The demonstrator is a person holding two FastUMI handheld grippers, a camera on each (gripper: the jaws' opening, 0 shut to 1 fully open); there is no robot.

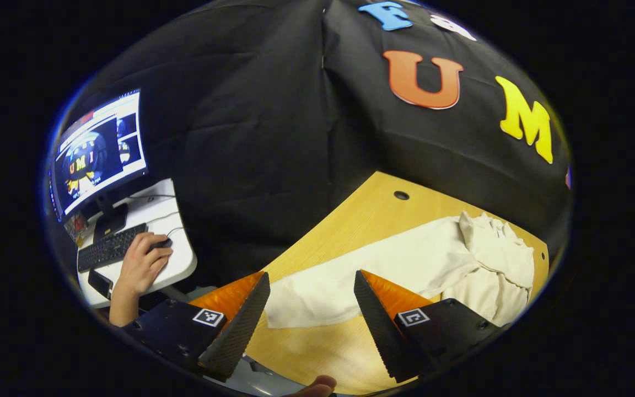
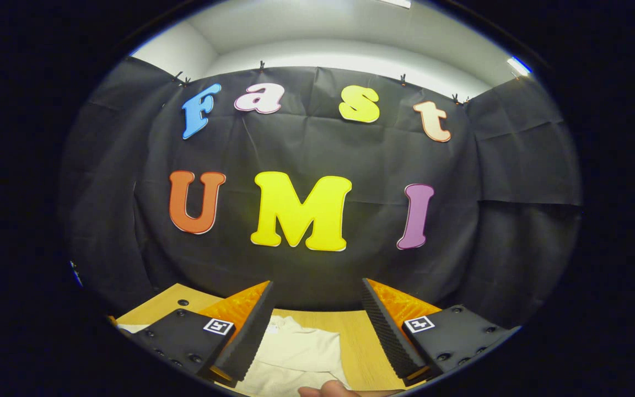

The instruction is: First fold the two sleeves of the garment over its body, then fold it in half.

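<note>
Now: left gripper [image 1: 312, 309] fingers wide apart, holding nothing | right gripper [image 2: 317, 325] fingers likewise apart, empty | cream garment [image 1: 405, 264] on the wooden table [image 1: 350, 220], just ahead of left fingers, long axis running away to upper right, far end bunched | left gripper looks nearer its near edge.

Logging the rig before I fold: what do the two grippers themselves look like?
Both look alike: the left gripper and right gripper each have two wedge-shaped fingers with ridged inner faces, on black screwed blocks carrying small square black-and-white markers.
</note>
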